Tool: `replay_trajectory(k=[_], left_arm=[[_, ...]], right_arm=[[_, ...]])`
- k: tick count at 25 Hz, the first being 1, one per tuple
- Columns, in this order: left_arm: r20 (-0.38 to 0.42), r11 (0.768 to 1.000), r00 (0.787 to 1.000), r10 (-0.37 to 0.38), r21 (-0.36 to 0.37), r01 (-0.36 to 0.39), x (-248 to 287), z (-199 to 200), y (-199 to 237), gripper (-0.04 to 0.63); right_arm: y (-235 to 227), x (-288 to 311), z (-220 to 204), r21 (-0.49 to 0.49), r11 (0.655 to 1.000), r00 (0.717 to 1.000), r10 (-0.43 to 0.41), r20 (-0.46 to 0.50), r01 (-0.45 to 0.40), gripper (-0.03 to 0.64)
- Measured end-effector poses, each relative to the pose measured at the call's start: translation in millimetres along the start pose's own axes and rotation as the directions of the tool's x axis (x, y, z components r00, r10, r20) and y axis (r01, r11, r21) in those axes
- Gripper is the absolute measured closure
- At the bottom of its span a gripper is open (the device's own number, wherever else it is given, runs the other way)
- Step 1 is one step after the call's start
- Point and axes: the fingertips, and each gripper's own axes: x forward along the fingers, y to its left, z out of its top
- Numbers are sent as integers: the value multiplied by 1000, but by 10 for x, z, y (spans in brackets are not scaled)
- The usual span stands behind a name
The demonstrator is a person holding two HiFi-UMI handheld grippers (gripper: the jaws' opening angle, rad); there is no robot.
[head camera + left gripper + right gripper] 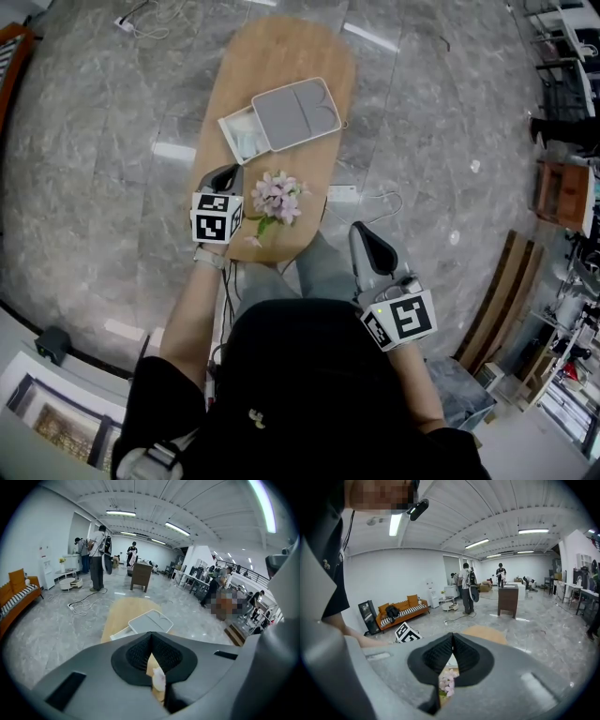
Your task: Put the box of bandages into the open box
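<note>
The gray lid hides most of the one open box [295, 112] on the one oval tabletop [234, 84]. One pale item [246, 141] lies in its uncovered end; whether it is the box of bandages cannot be confirmed. The left gripper [228, 172] is fully closed and empty, above the tabletop's near end. The right gripper [360, 231], off the tabletop, is also closed and empty. One flower bunch [277, 198] lies near the left gripper.

Open-plan office/lab hall: marble floor [94, 141], orange sofa [401, 612], desks [194, 579], ceiling strip lights [177, 528], ppl [97, 557] standing.
</note>
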Motion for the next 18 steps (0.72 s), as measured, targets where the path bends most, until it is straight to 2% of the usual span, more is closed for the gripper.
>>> replay_trajectory(k=[5,18], left_arm=[[53,999,998,-43,1,43,-404,211,-204,581],[204,994,975,-93,81,78,-1421,910,-681,581]], right_arm=[[67,-1,71,-3,1000,1000,12,20,-12,618],[59,46,419,-16,998,993,68,96,-67,618]])
